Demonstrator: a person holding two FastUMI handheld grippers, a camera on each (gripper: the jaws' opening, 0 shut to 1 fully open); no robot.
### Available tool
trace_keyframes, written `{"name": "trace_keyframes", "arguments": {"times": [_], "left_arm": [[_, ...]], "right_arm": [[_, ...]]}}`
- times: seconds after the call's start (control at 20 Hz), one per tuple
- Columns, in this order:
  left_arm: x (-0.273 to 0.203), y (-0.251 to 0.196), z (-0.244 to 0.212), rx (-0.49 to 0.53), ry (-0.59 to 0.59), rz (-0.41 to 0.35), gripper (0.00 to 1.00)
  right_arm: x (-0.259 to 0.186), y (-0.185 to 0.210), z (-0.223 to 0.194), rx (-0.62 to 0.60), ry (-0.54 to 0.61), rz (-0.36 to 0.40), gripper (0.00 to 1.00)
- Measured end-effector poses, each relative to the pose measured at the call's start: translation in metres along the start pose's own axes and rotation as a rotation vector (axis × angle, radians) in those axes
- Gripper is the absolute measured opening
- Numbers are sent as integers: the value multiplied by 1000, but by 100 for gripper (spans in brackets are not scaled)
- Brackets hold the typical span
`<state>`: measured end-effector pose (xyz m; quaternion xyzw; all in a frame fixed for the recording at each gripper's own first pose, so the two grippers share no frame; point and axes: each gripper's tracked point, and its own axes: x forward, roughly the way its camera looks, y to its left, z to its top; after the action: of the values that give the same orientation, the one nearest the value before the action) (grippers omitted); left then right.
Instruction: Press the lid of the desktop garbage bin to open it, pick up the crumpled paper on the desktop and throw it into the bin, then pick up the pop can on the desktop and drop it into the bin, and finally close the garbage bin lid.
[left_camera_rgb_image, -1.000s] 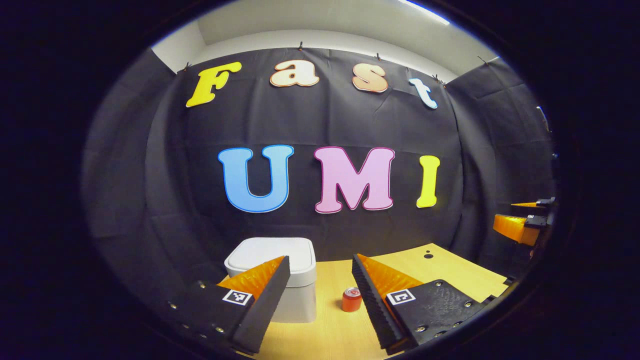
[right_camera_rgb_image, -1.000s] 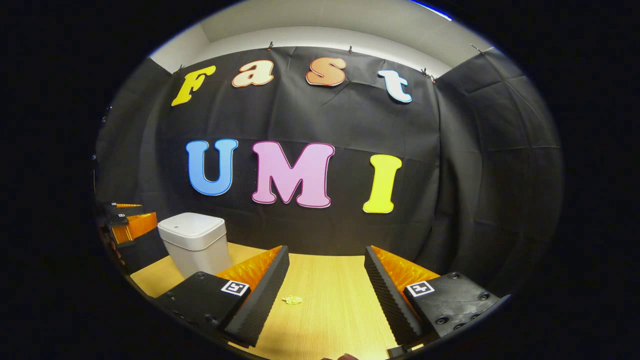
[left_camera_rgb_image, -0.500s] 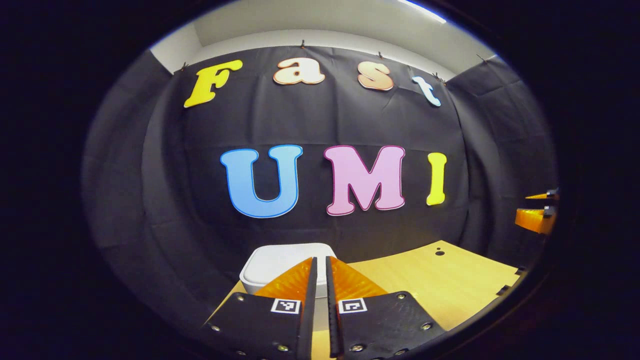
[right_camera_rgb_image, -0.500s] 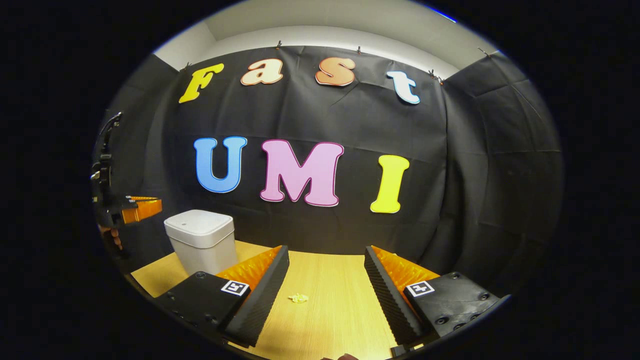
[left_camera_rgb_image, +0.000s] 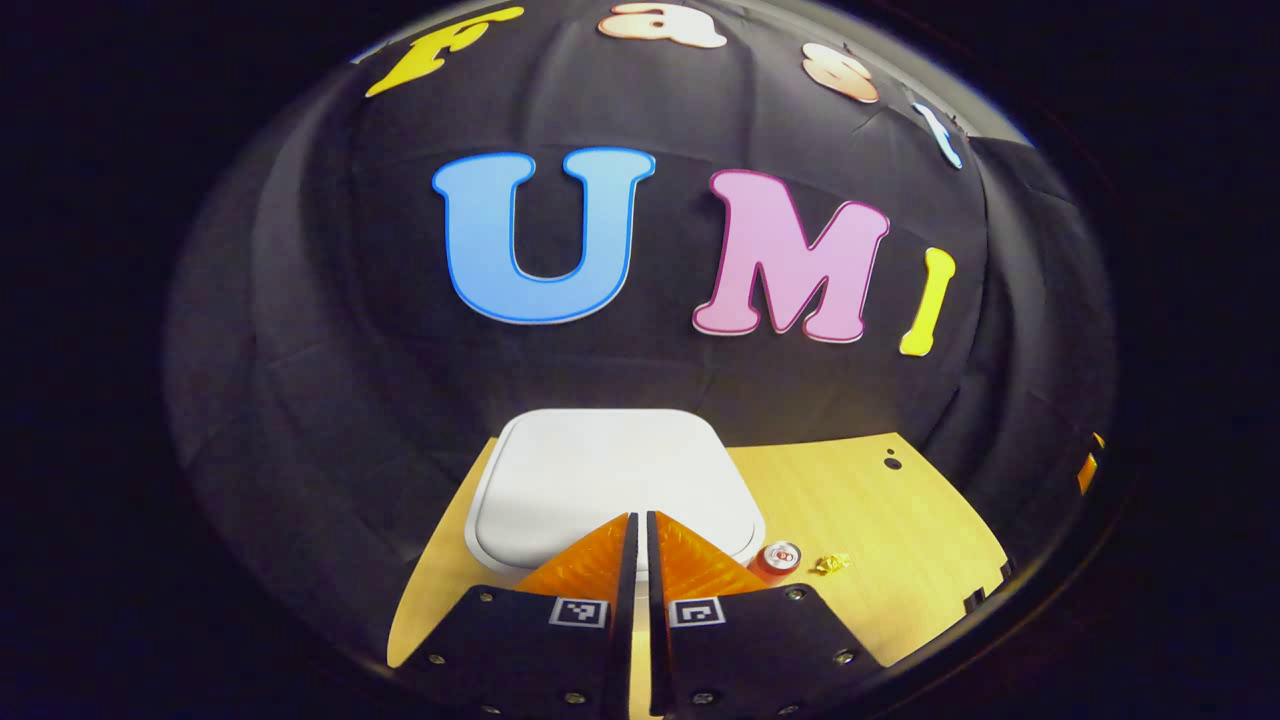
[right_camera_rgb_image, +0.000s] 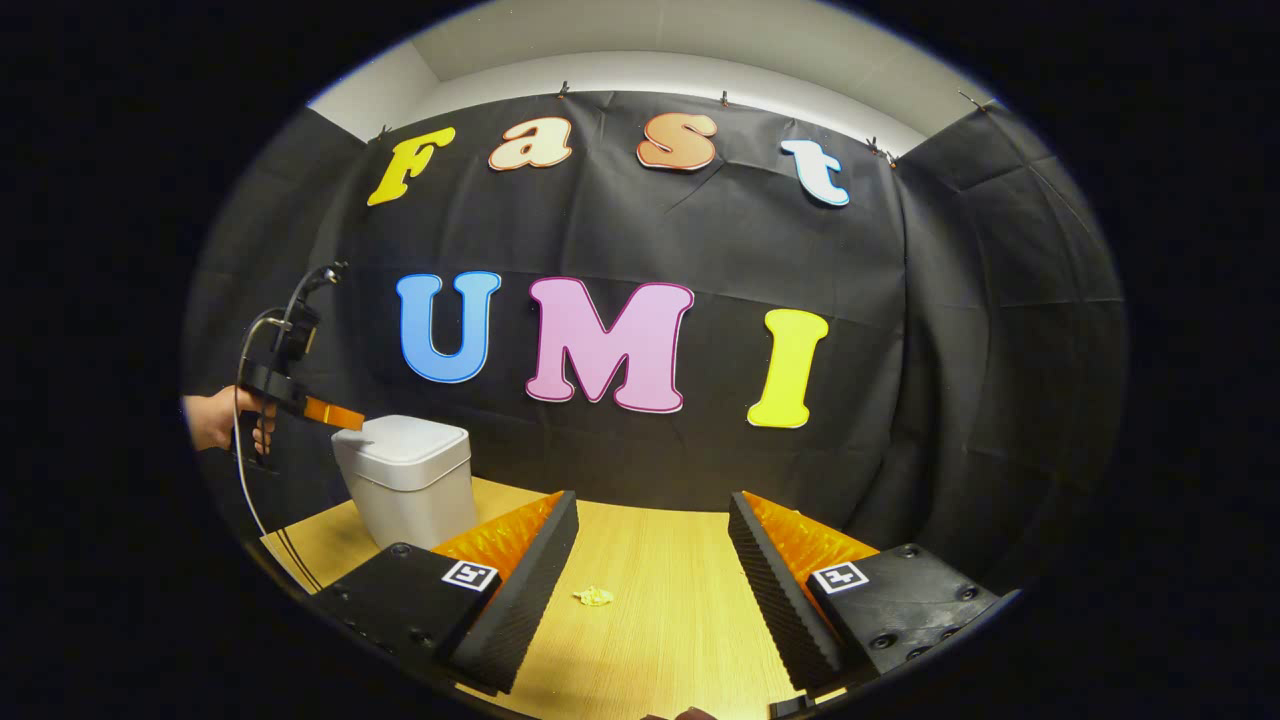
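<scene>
A white desktop bin (left_camera_rgb_image: 610, 480) with its lid down stands at the left of the wooden table. My left gripper (left_camera_rgb_image: 640, 520) is shut and empty, its tips just over the near edge of the lid. The right gripper view shows that left gripper (right_camera_rgb_image: 345, 420), held by a hand (right_camera_rgb_image: 215, 418), at the bin's (right_camera_rgb_image: 405, 480) top left edge. A red pop can (left_camera_rgb_image: 778, 558) stands right of the bin, with a small crumpled yellow paper (left_camera_rgb_image: 830, 564) beside it. My right gripper (right_camera_rgb_image: 650, 520) is open above the table, the paper (right_camera_rgb_image: 594, 597) lying between its fingers, farther off.
The wooden table (right_camera_rgb_image: 660, 640) ends at black cloth walls at the back and sides. A small dark hole (left_camera_rgb_image: 892, 462) marks its far right part. A cable (right_camera_rgb_image: 245, 480) hangs from the left gripper down to the table's left edge.
My left gripper went from open to shut, then moved forward and tilted down over the bin lid. The right gripper barely moved.
</scene>
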<state>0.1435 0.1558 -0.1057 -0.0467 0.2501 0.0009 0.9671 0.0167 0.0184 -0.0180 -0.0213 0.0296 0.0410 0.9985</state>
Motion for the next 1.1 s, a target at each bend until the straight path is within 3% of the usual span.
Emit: {"name": "trace_keyframes", "arguments": {"times": [0.15,0.35,0.5,0.8,1.1], "left_arm": [[9,3,-29,4,132,25,8],[16,13,-21,42,139,93,8],[15,10,-12,103,107,87,8],[31,18,-11,88,121,150,8],[31,17,-11,77,121,153,8]], "right_arm": [[19,-7,-7,36,29,21,98],[41,-14,-13,40,44,53,98],[54,-22,-21,39,57,70,98],[74,-27,-26,60,71,82,98],[83,-13,-26,56,69,115,98]]}}
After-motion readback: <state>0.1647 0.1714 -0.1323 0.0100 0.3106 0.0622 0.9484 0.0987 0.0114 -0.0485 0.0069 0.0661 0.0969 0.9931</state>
